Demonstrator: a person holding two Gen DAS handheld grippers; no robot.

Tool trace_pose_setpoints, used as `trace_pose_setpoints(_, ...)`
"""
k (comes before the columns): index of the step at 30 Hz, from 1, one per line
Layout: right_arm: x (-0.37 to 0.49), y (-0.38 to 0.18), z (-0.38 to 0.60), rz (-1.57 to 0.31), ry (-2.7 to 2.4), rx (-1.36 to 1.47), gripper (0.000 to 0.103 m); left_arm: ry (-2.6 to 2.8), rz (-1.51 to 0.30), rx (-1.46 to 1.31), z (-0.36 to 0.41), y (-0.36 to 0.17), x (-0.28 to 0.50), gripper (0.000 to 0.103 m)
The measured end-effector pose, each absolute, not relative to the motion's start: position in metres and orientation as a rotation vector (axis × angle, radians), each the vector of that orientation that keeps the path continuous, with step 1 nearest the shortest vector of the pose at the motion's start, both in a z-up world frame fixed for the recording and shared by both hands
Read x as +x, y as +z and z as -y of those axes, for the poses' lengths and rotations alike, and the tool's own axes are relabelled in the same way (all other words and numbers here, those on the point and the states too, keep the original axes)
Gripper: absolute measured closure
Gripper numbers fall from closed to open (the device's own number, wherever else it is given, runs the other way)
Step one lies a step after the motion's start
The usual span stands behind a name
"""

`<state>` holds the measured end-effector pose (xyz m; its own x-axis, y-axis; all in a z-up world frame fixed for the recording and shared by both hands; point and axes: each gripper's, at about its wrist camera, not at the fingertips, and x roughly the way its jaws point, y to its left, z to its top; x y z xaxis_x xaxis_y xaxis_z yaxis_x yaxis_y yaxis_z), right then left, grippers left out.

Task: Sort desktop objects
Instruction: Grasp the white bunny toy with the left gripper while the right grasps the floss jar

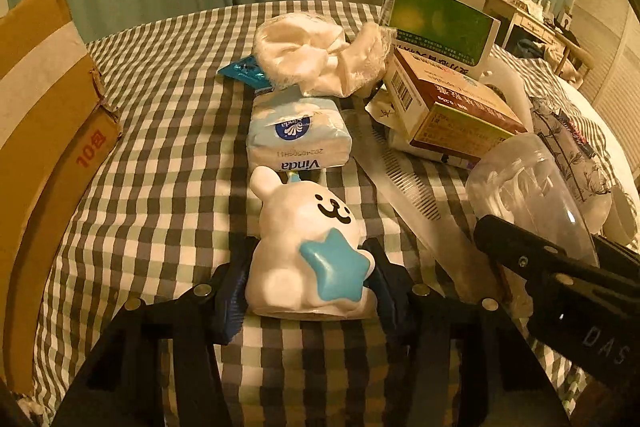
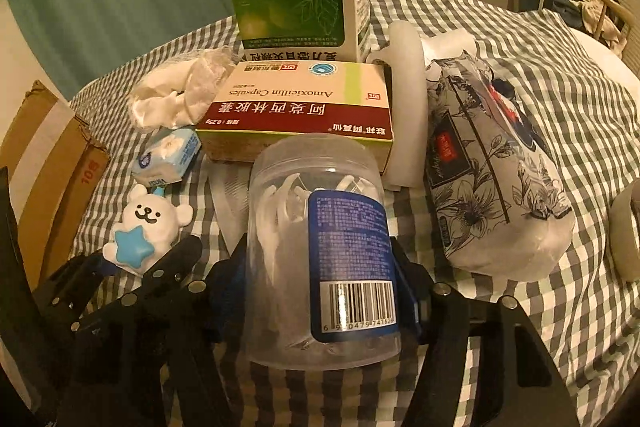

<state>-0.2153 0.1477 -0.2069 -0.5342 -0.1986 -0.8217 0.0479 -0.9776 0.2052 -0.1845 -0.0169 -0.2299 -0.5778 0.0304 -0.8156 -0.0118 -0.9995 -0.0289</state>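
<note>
The white bear figurine (image 1: 308, 247) with its blue star is clamped at its base between the pads of the left gripper (image 1: 308, 279), low on the checked tablecloth (image 1: 160, 131); the clear jar of floss picks (image 2: 320, 251) is squeezed between the pads of the right gripper (image 2: 320, 291), just in front of the amoxicillin box (image 2: 296, 107); both grips are judged low and narrow, so the rounded figurine could be tipped out on lifting, and the smooth jar could be slid or knocked against the box or the floral tissue pack (image 2: 492, 171) beside it
</note>
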Motion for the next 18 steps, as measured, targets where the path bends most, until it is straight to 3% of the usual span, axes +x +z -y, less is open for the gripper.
trace_pose_setpoints(18, -0.204, -0.184, -0.155, 0.256, -2.645, 1.416, 0.041, 2.775, 0.02, -1.429, 0.025, -0.201, -0.173, 0.049)
